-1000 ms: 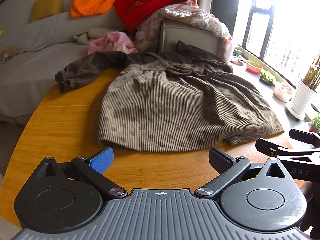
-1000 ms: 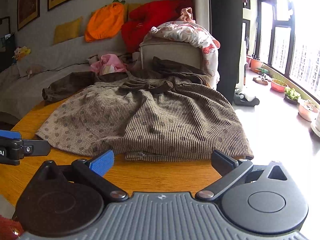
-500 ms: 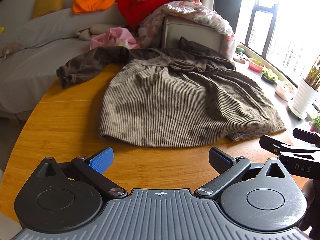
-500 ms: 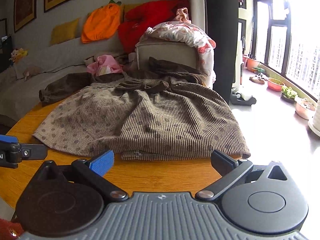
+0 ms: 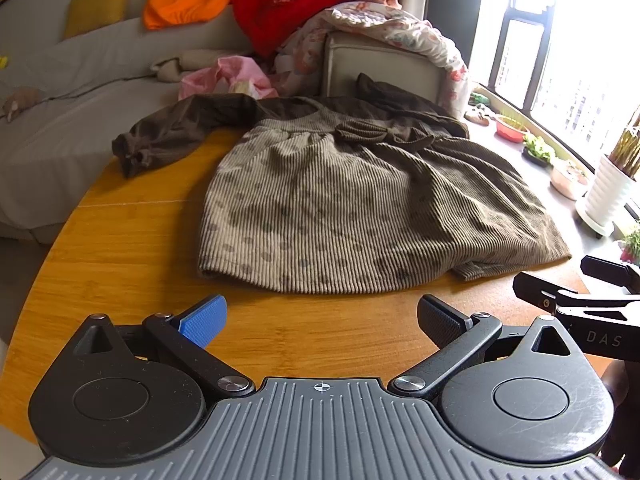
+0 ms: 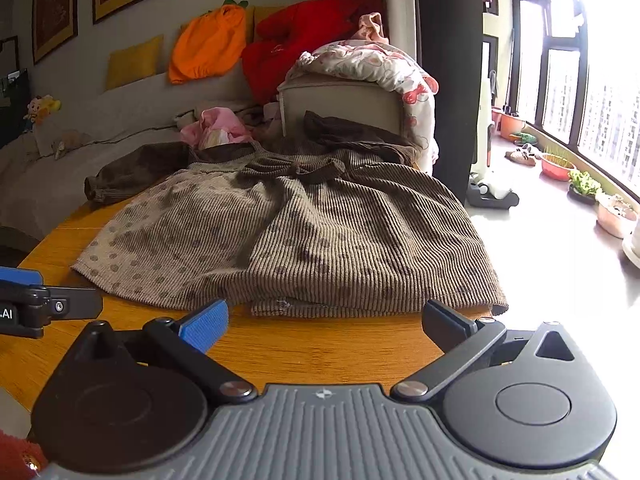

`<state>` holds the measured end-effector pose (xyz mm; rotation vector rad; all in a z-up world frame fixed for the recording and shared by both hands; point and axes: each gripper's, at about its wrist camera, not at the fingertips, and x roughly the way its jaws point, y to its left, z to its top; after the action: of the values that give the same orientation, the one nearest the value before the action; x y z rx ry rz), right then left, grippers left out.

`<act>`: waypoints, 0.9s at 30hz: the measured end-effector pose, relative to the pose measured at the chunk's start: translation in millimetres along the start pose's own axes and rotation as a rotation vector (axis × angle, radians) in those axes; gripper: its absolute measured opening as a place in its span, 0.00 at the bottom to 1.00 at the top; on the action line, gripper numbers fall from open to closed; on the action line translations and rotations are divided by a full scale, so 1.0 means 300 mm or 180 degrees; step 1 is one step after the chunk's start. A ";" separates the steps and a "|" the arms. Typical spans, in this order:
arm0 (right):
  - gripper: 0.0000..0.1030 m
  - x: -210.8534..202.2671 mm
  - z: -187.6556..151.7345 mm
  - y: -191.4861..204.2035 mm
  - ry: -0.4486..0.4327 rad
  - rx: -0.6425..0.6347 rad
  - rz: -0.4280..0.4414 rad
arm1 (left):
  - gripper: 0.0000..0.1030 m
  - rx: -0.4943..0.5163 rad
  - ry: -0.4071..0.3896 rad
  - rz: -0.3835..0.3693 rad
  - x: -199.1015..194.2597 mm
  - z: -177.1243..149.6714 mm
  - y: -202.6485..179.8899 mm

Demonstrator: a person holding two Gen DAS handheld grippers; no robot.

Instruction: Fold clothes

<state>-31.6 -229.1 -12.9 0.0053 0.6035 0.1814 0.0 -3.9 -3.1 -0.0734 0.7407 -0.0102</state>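
Corduroy dress lies flat on the wooden table, one sleeve trailing far left. Left gripper and right gripper both gape wide, empty, near its hem. Only the left view shows the white planter holding stalks.

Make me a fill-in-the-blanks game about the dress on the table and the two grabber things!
1. The brown dress lies on a round ____ table.
2. Both the left gripper and the right gripper have their fingers ____, holding nothing.
3. Each gripper has one black finger pad and one ____ finger pad.
4. The bright cushion on the sofa, beside the red one, is ____.

Missing words: wooden; open; blue; orange
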 end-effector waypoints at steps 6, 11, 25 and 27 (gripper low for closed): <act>1.00 0.005 0.002 -0.006 0.0028 0.0031 -0.0020 | 1.00 -0.0012 0.0014 -0.0008 0.001 0.000 0.002; 1.00 0.008 0.001 -0.007 0.0049 0.0039 -0.0039 | 1.00 -0.0015 0.0027 -0.0017 0.002 -0.001 0.000; 1.00 0.020 -0.004 -0.005 0.0119 0.0034 0.0026 | 1.00 -0.0052 0.0055 -0.0015 0.003 -0.002 0.006; 1.00 0.021 -0.004 -0.008 0.0124 0.0039 0.0030 | 1.00 -0.0050 0.0058 -0.0015 0.003 -0.002 0.006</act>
<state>-26.8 -230.5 -17.4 0.0165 0.6435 0.1875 0.1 -2.2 -4.2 -0.0902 0.7587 -0.0096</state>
